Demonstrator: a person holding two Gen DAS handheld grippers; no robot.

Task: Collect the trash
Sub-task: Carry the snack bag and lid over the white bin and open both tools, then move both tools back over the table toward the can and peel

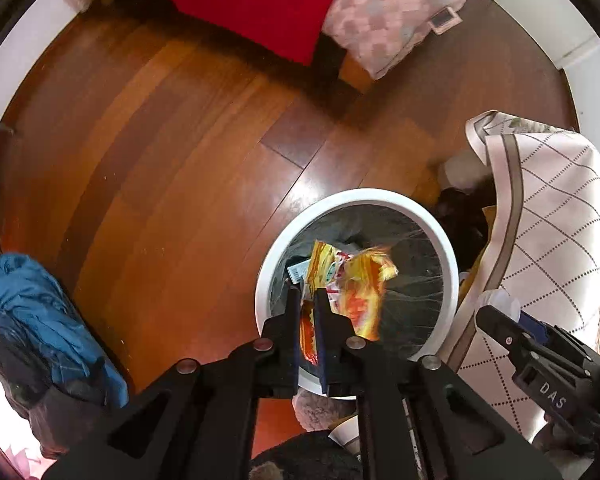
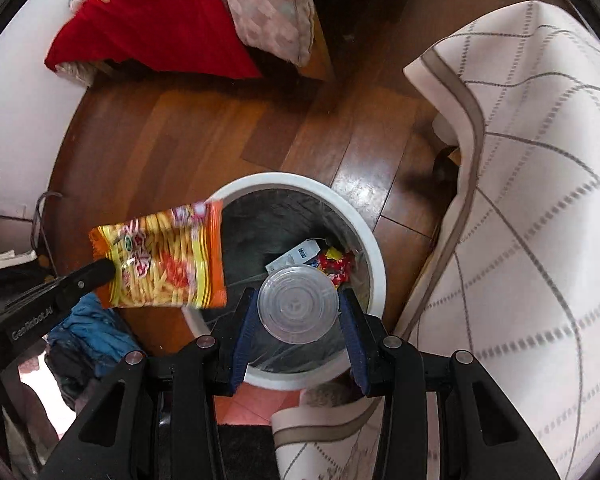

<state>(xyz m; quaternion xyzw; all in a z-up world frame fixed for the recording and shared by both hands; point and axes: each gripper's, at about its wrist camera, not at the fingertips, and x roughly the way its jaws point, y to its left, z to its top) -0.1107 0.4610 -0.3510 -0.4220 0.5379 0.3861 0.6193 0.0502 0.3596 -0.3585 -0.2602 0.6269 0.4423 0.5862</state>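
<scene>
A white round trash bin (image 1: 364, 195) with a dark liner stands on the wooden floor; it also shows in the right wrist view (image 2: 300, 181). My left gripper (image 1: 308, 300) is shut on an orange-yellow snack bag (image 1: 356, 288) and holds it over the bin; the bag also shows in the right wrist view (image 2: 164, 256). My right gripper (image 2: 298, 300) is shut on a clear round plastic lid (image 2: 298, 304), held above the bin's opening. A white carton (image 2: 300, 256) and a red wrapper (image 2: 336, 266) lie inside the bin.
A table with a white checked cloth (image 2: 520, 200) stands right of the bin. A red blanket (image 2: 148, 32) and a pink checked pillow (image 2: 272, 8) lie at the far side. A blue cloth bundle (image 1: 40, 320) sits at the left on the floor.
</scene>
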